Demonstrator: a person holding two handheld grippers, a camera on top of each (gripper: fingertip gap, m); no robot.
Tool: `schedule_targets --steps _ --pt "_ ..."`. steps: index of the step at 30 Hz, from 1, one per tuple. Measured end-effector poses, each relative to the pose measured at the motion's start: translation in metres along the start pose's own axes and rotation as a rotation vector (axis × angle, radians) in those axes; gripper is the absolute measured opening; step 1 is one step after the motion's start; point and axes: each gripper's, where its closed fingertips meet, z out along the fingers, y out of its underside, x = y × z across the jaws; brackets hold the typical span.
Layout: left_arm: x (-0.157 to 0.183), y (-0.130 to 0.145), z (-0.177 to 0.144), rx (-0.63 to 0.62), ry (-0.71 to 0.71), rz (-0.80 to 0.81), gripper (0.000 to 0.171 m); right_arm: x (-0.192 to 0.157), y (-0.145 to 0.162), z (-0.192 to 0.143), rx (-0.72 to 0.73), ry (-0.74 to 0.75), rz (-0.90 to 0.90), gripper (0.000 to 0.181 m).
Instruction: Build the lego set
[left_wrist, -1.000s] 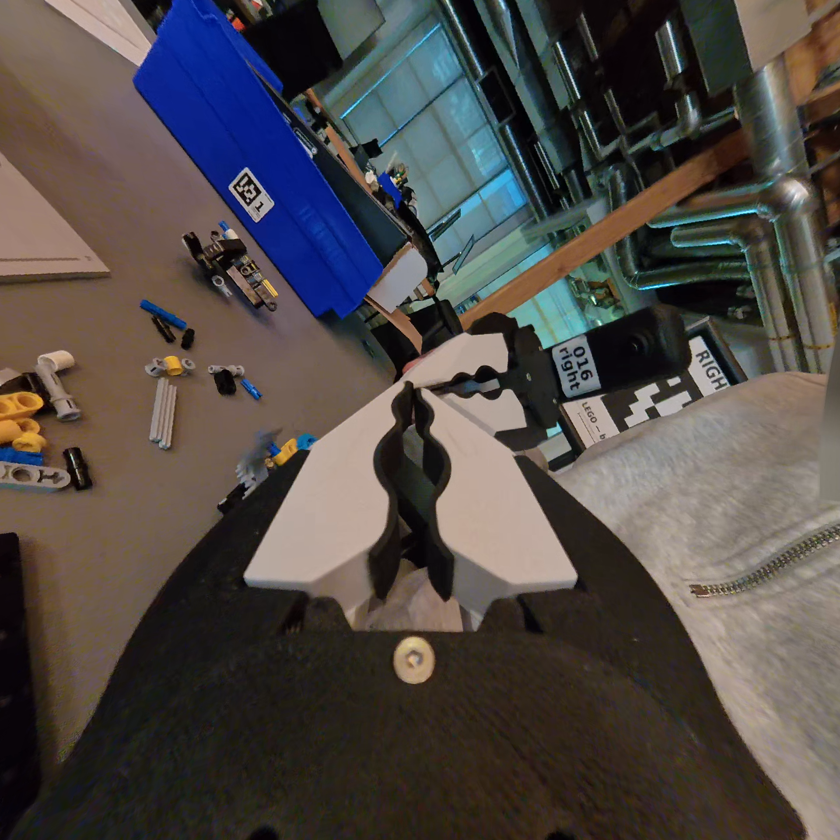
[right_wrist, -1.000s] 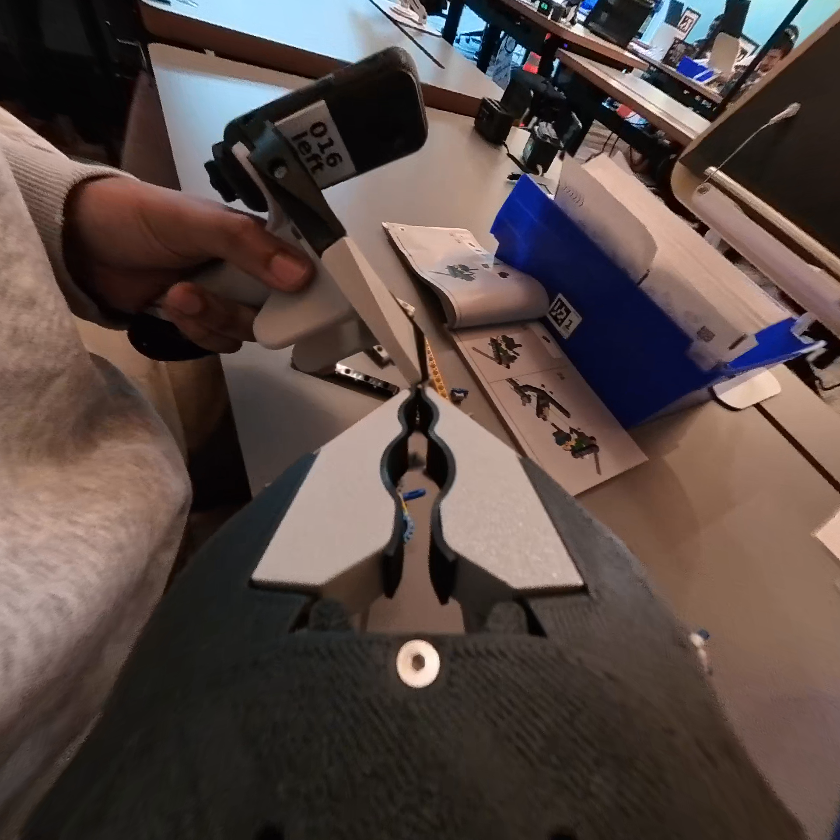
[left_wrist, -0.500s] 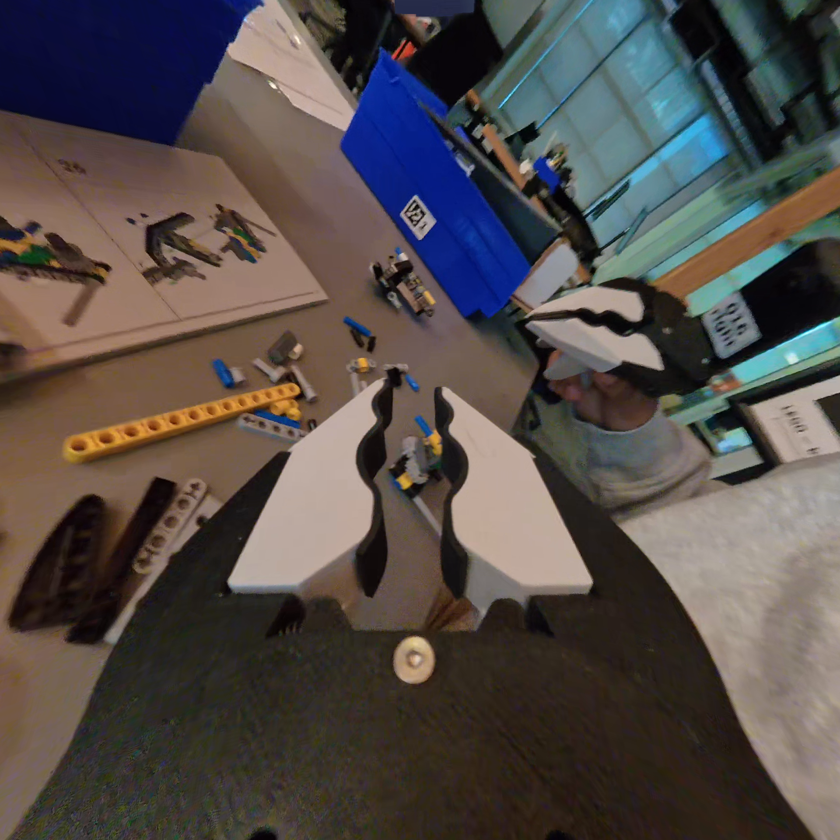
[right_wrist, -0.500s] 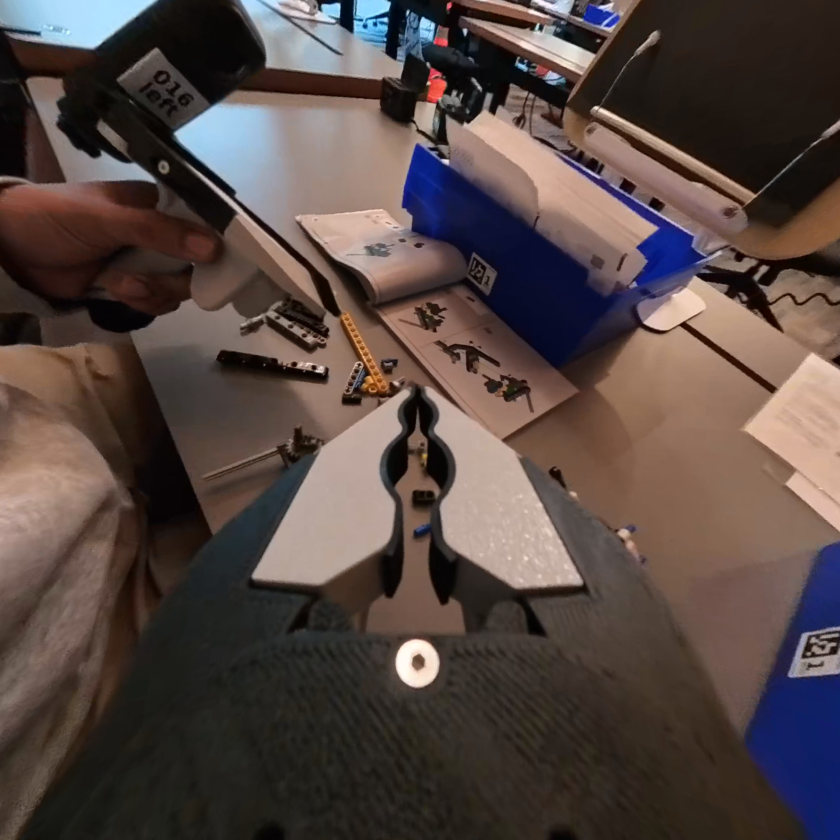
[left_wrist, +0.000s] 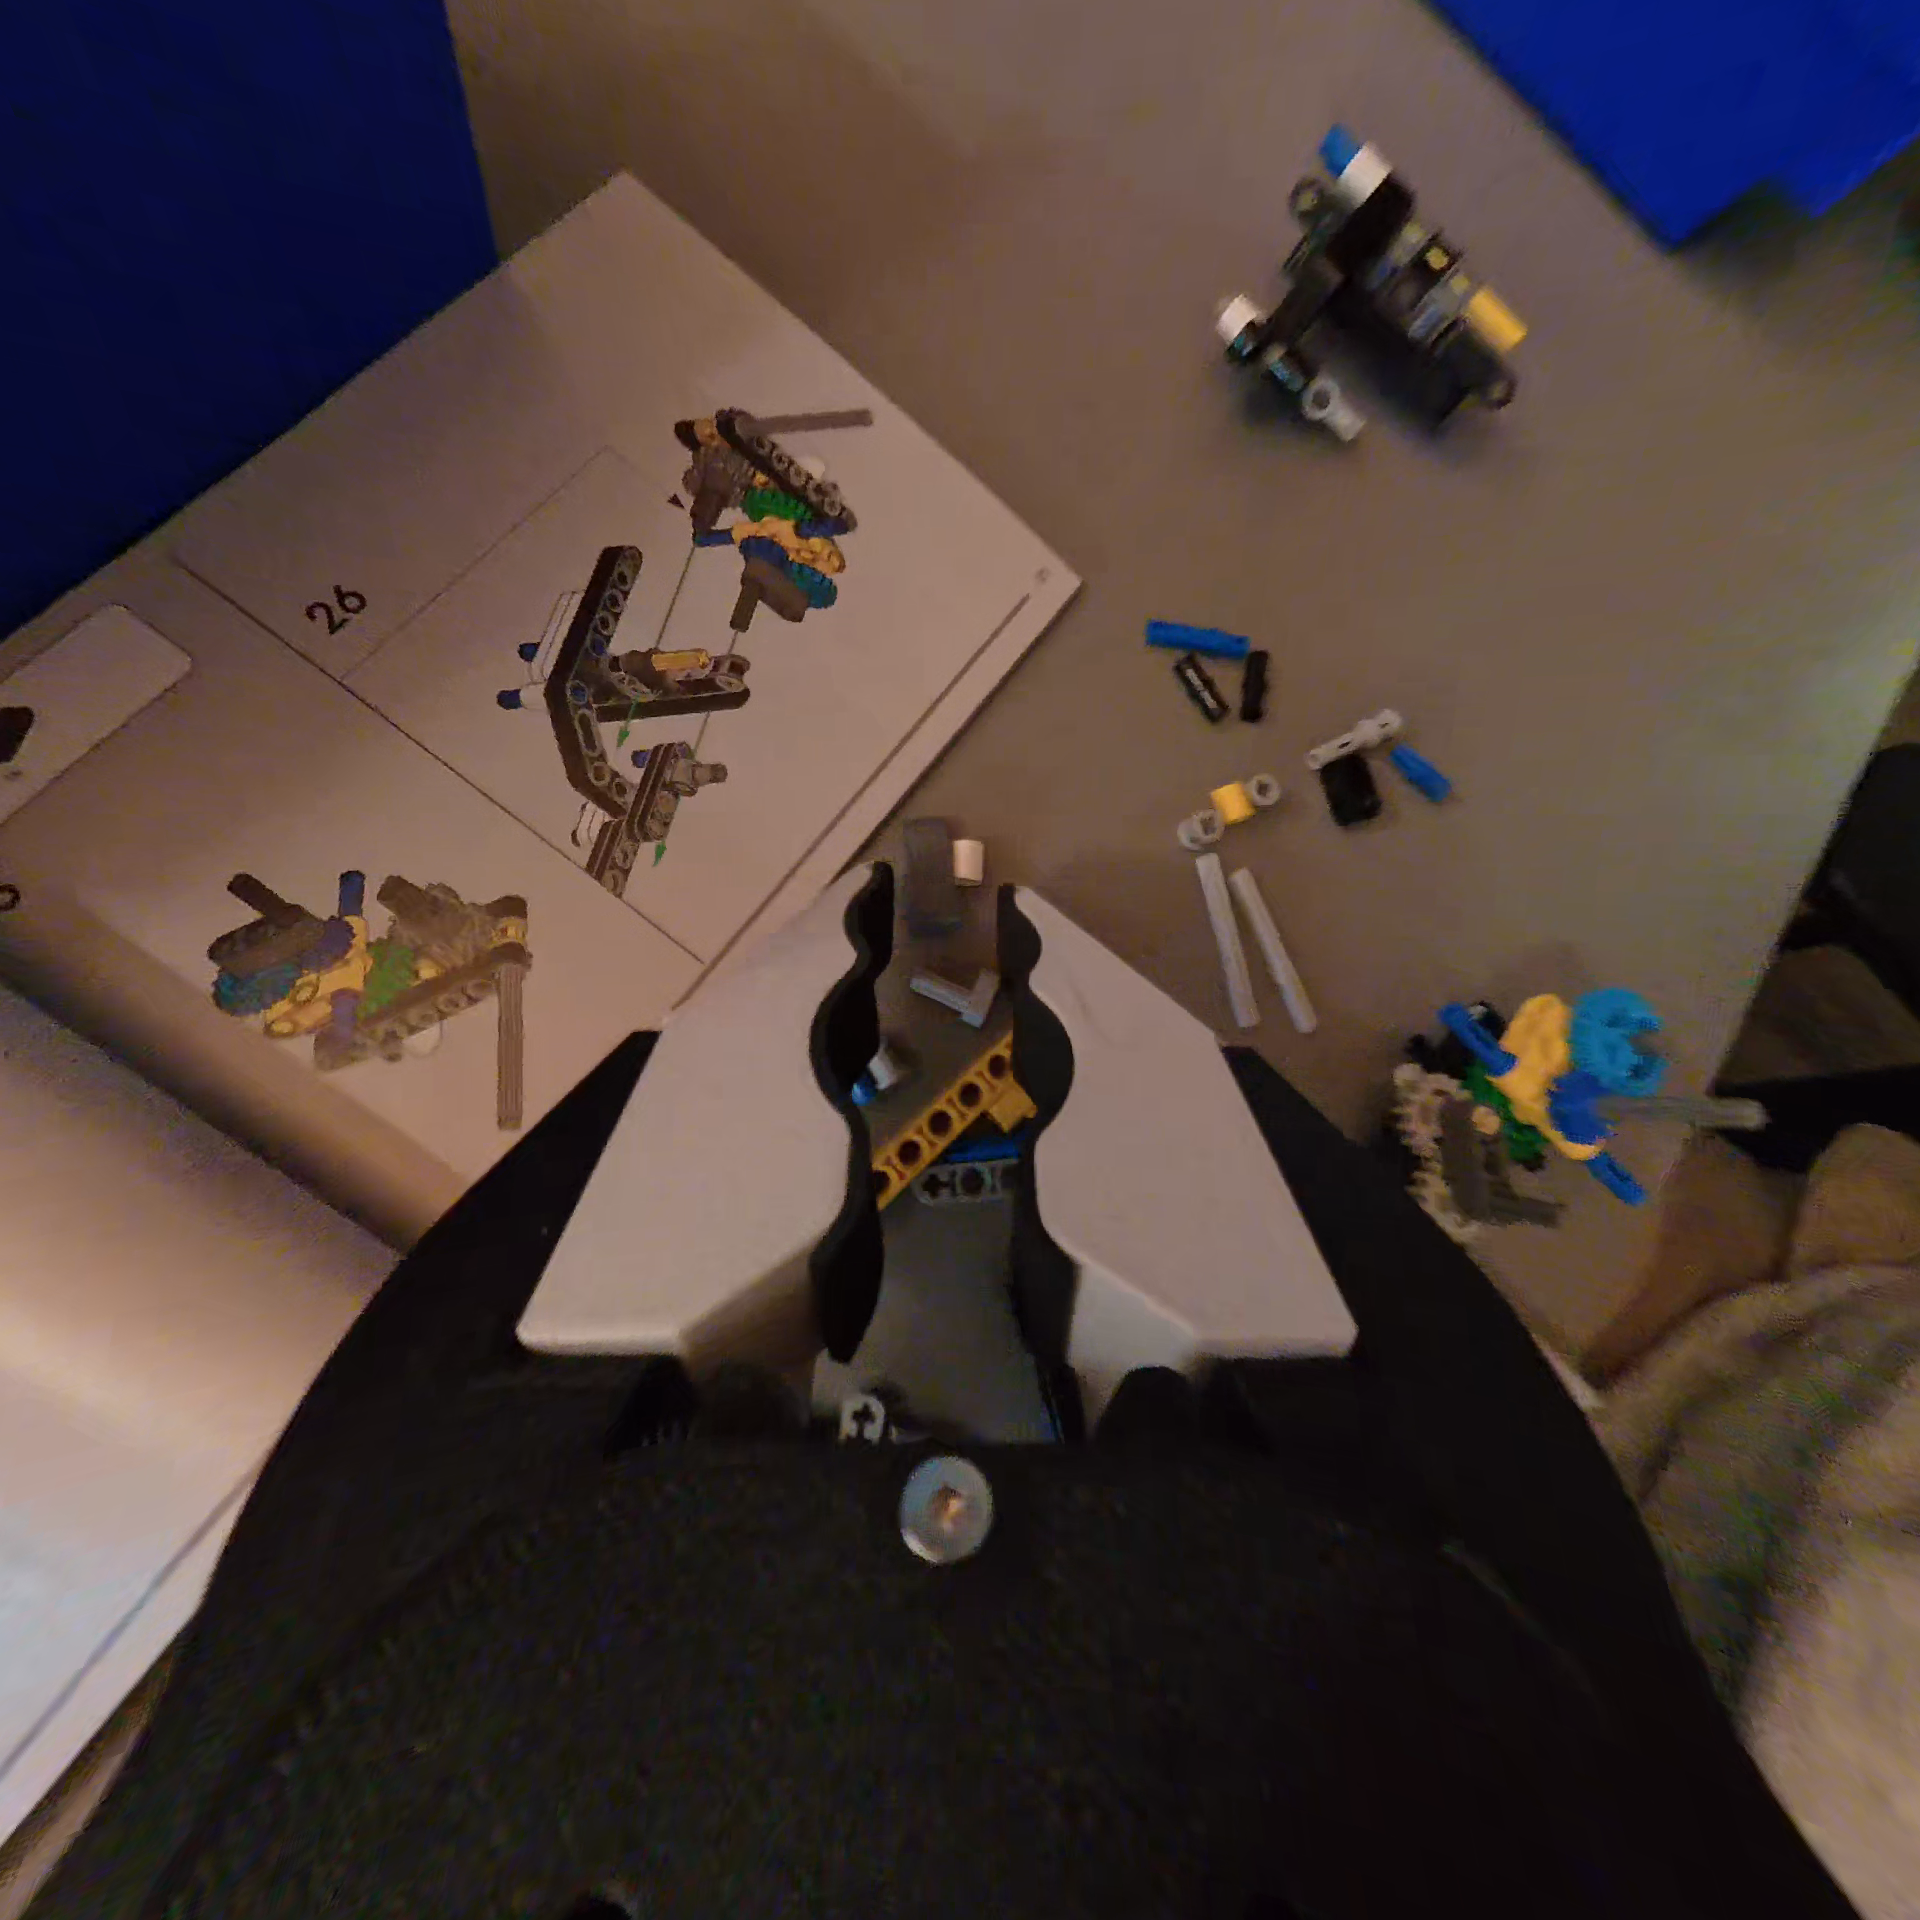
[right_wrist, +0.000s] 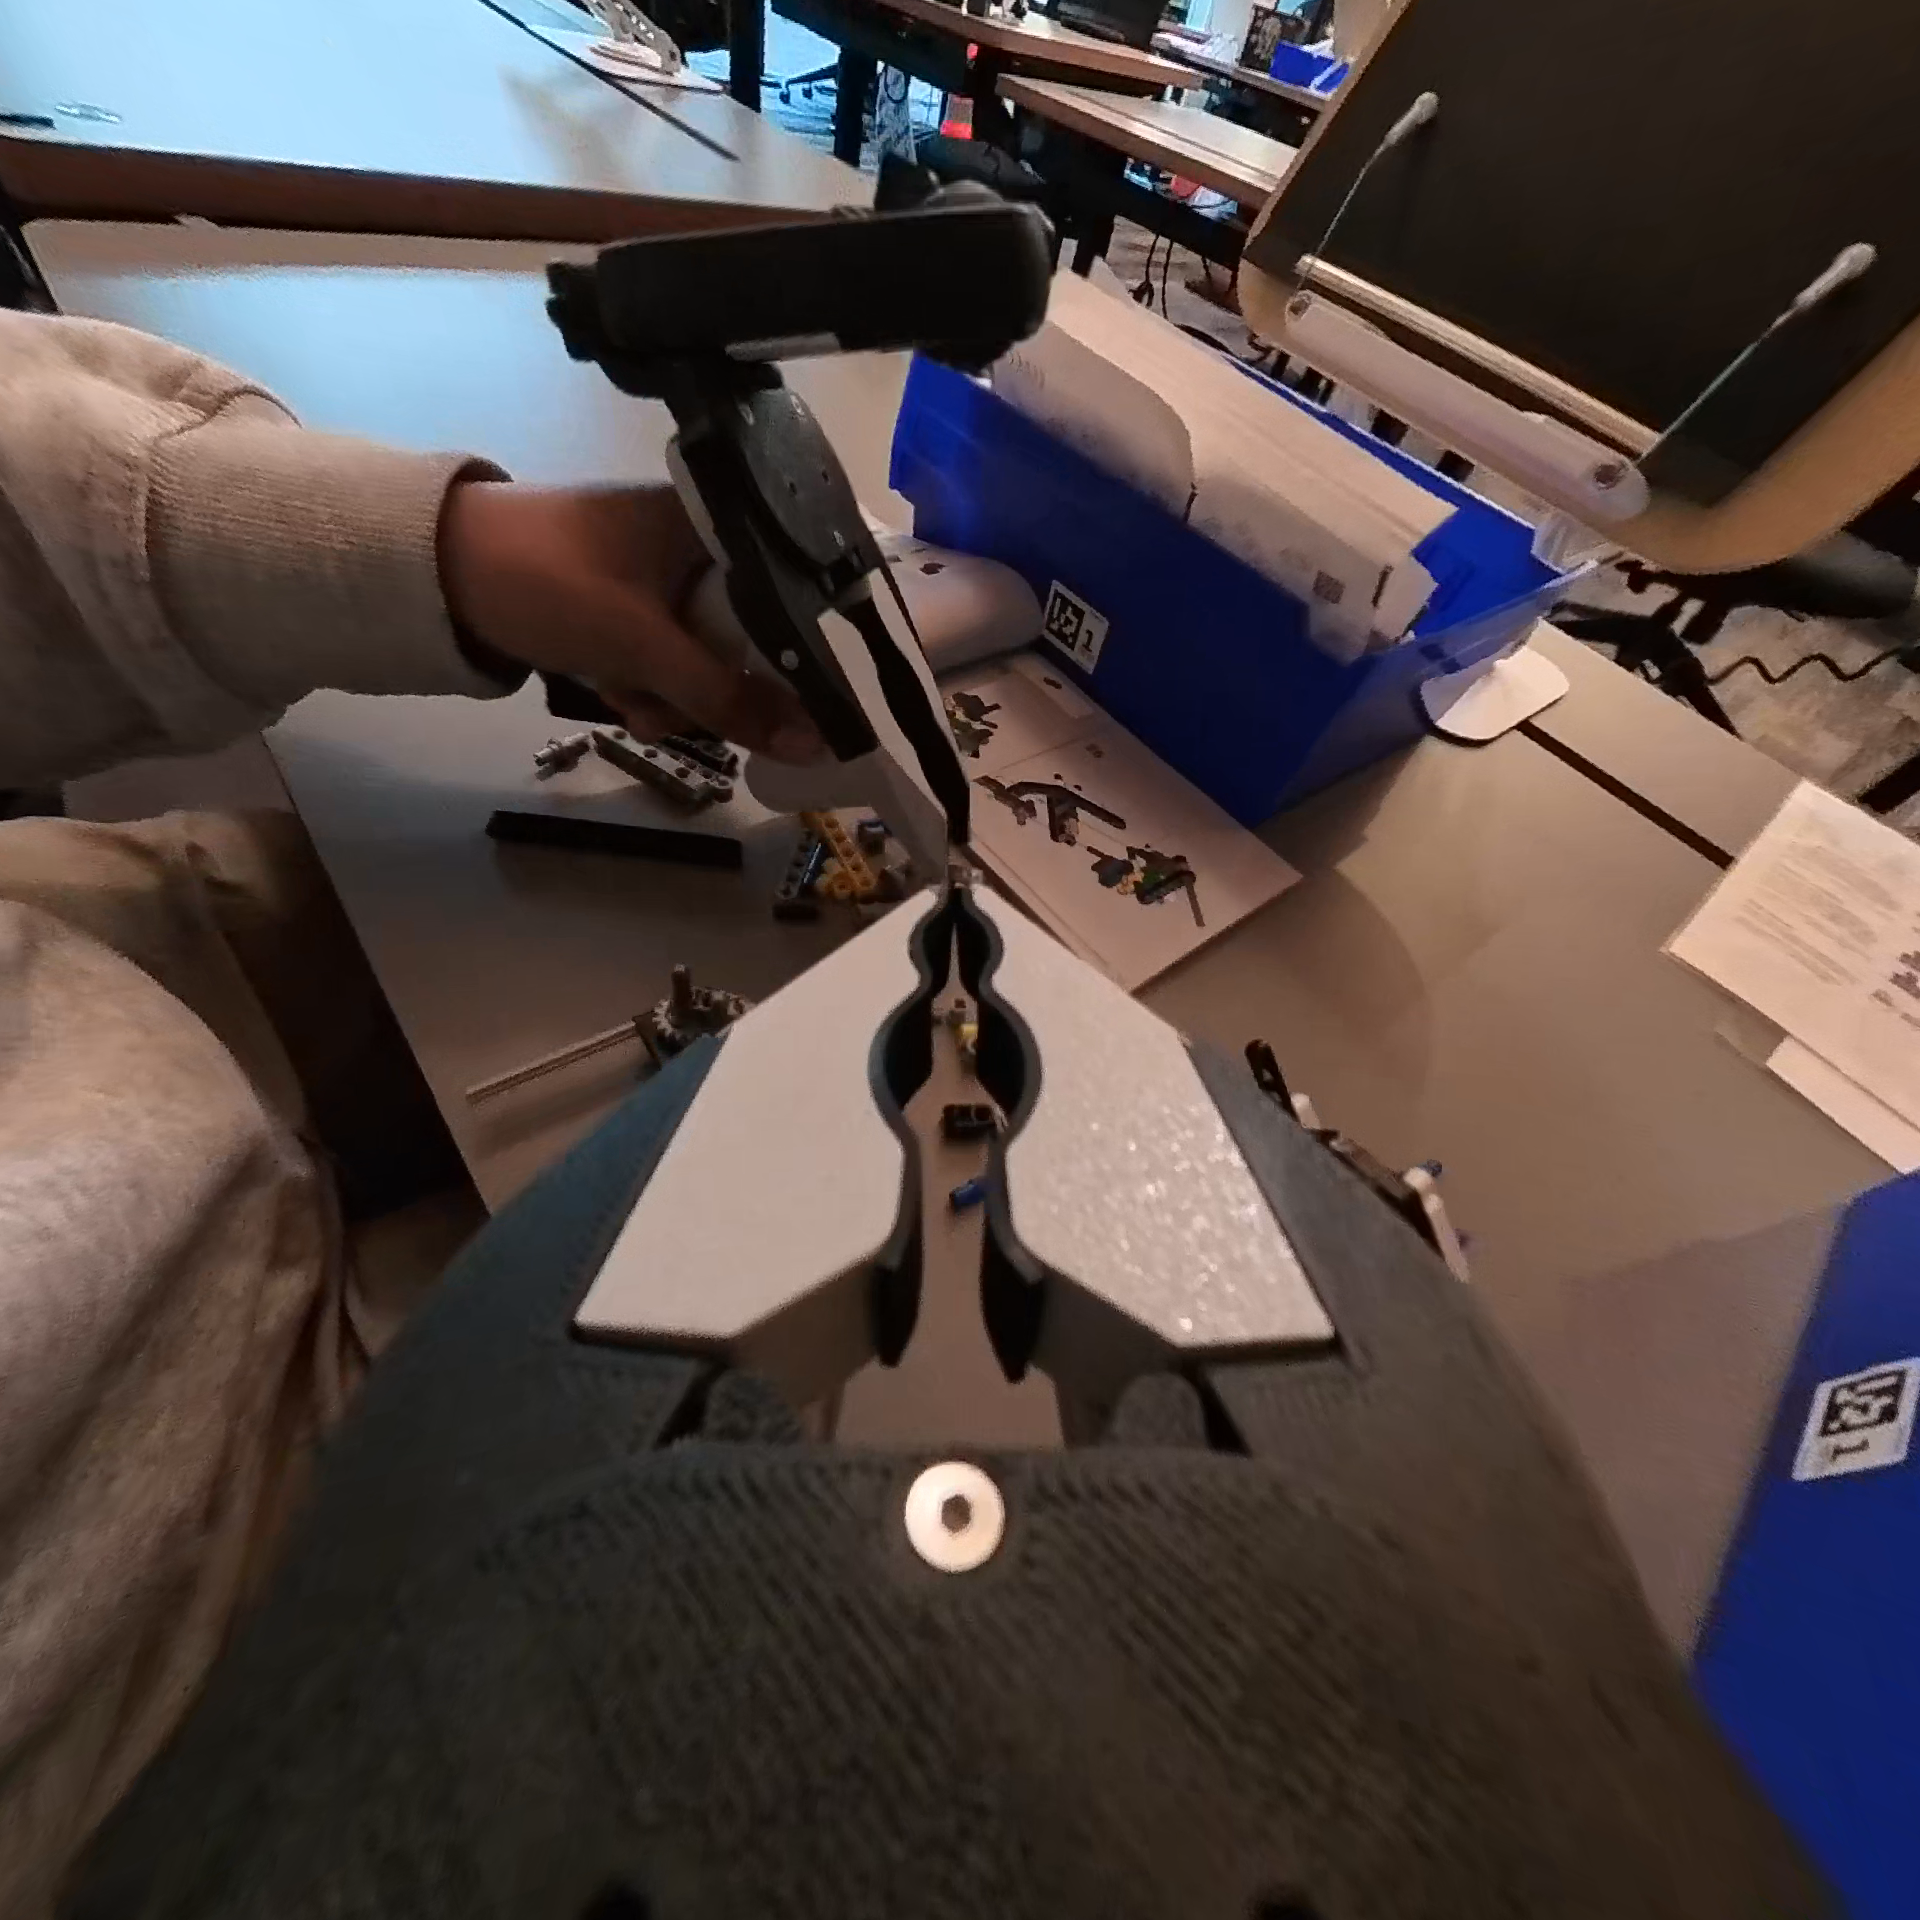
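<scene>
Here, in the left wrist view, the left tool (left_wrist: 940, 894) is hanging with its jaws apart and empty over the loose pieces beside the open instruction booklet (left_wrist: 582, 665), the yellow beam (left_wrist: 940, 1122) lying on the worktop (left_wrist: 1195, 499) straight beneath the gap, so I would judge a slow, square descent best before closing on a piece. In the right wrist view, the right tool (right_wrist: 954, 902) is sitting with its tips nearly together, whether pinching a tiny piece I cannot tell, while printed marker stickers are showing on the blue bin (right_wrist: 1247, 665).
</scene>
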Motion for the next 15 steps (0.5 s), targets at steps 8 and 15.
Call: schedule_targets --steps 8,15 --pt "-0.002 0.007 0.003 -0.016 -0.019 0.021 0.005 0.01 0.004 -0.005 0.01 0.007 0.039 0.0" --pt "0.036 -0.016 -0.037 0.139 0.237 -0.11 0.005 0.006 -0.002 0.002 -0.009 -0.015 -0.064 0.002"
